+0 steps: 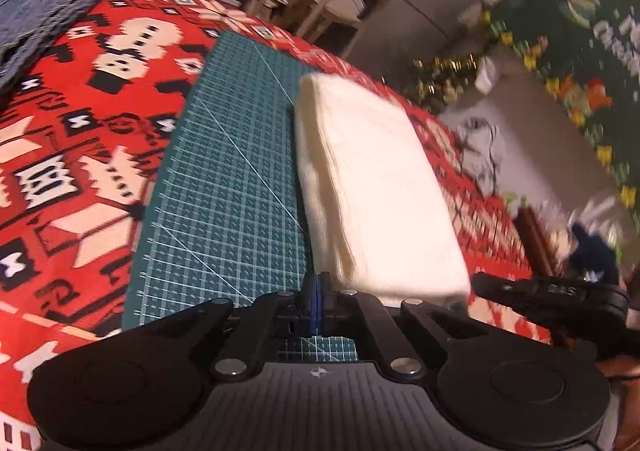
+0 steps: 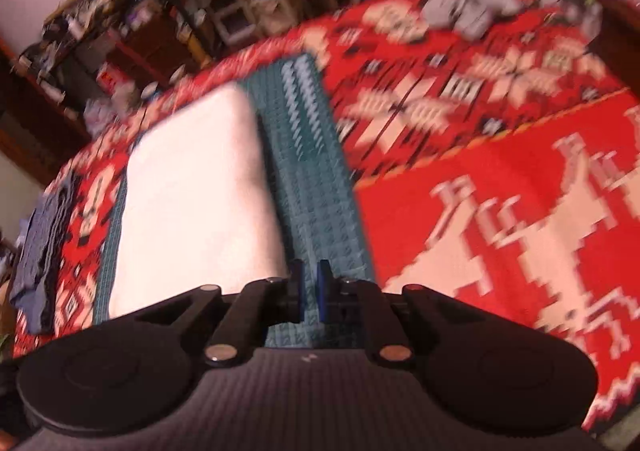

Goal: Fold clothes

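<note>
Centrally, a folded cream cloth [image 1: 376,187] lies on a green grid cutting mat [image 1: 228,187] atop a red patterned blanket [image 1: 80,131]. Left gripper [image 1: 318,283] fingers are pressed together, holding nothing; right gripper [image 2: 310,283] fingers sit slightly parted over the mat, empty. A crumpled denim garment [image 1: 40,19] lies well apart.

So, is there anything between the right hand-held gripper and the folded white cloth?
Nothing visible. The right hand-held gripper hovers over bare green cutting mat, with the folded white cloth just to its left; the view is blurred.
</note>
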Motion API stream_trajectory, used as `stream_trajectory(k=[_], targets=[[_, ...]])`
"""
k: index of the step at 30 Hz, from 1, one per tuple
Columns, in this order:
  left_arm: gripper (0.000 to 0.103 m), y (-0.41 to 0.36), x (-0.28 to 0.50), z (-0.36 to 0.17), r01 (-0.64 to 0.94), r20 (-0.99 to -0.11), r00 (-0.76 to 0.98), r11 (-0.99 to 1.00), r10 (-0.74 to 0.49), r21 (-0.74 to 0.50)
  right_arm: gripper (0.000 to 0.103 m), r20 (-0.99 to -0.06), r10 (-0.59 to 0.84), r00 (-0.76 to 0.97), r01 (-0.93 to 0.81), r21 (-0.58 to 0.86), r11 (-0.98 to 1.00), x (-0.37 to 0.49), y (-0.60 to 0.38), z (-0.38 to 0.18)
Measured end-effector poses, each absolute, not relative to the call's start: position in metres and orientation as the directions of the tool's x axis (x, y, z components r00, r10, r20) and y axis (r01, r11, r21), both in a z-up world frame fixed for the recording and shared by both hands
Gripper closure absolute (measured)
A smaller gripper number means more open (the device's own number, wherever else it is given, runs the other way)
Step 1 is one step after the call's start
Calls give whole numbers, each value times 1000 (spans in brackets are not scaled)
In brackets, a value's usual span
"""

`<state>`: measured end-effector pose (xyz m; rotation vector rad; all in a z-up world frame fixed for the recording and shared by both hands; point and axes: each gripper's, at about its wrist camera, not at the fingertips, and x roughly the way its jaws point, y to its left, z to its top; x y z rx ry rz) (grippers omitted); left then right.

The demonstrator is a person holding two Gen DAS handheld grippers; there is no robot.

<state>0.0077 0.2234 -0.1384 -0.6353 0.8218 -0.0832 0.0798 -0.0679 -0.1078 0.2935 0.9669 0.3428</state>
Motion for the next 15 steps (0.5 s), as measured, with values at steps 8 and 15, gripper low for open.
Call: stream_trajectory(k=[8, 15], targets=[[103, 265, 40, -158, -274, -552, 768, 612, -325, -742, 97, -588, 596, 547, -335, 498, 800, 80, -28, -78], [103, 263, 67, -175, -249, -509, 764, 546, -398, -800, 97, -614, 613, 497, -425, 443, 789, 102, 30, -96]])
